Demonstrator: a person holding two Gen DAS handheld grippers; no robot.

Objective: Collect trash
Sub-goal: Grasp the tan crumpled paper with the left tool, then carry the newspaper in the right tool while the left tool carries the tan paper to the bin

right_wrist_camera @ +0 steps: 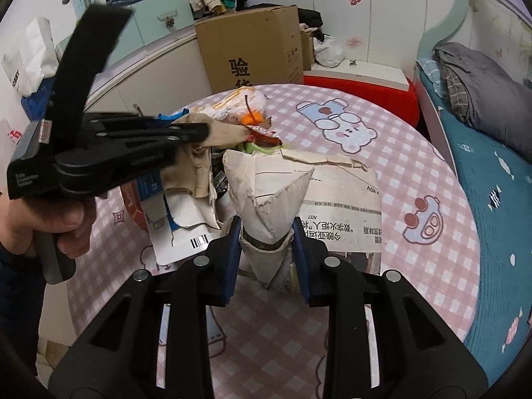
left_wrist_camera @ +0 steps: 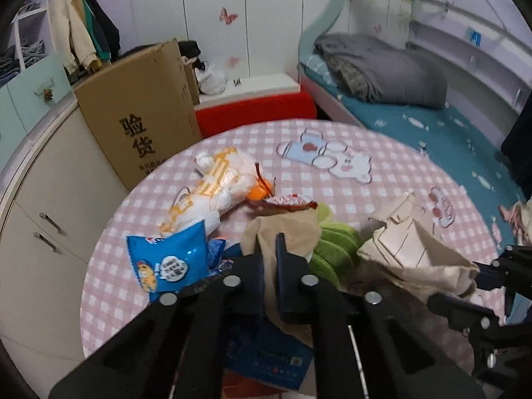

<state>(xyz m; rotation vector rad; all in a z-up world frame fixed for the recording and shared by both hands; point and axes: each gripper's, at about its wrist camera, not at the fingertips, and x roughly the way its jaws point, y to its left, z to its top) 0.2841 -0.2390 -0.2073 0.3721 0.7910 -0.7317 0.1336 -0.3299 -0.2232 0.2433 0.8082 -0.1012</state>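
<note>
A heap of trash lies on the round table with the pink checked cloth (left_wrist_camera: 332, 146). My left gripper (left_wrist_camera: 269, 242) is shut on a crumpled tan paper (left_wrist_camera: 286, 226); in the right wrist view it (right_wrist_camera: 207, 131) comes in from the left in a person's hand, pinching that same tan paper (right_wrist_camera: 226, 133). My right gripper (right_wrist_camera: 266, 246) is shut on a cream folded paper cone (right_wrist_camera: 269, 196) standing on a newspaper (right_wrist_camera: 345, 206). Around them lie a white plastic bag (left_wrist_camera: 212, 186), a blue snack packet (left_wrist_camera: 169, 259), a red wrapper (left_wrist_camera: 286, 201) and a green piece (left_wrist_camera: 332, 246).
A tall cardboard box (left_wrist_camera: 139, 116) and a red stool (left_wrist_camera: 259, 109) stand behind the table. A cream cabinet (left_wrist_camera: 50, 199) is at the left, and a bed (left_wrist_camera: 432, 123) with a grey quilt at the right. A blue carton (left_wrist_camera: 266, 355) lies under my left fingers.
</note>
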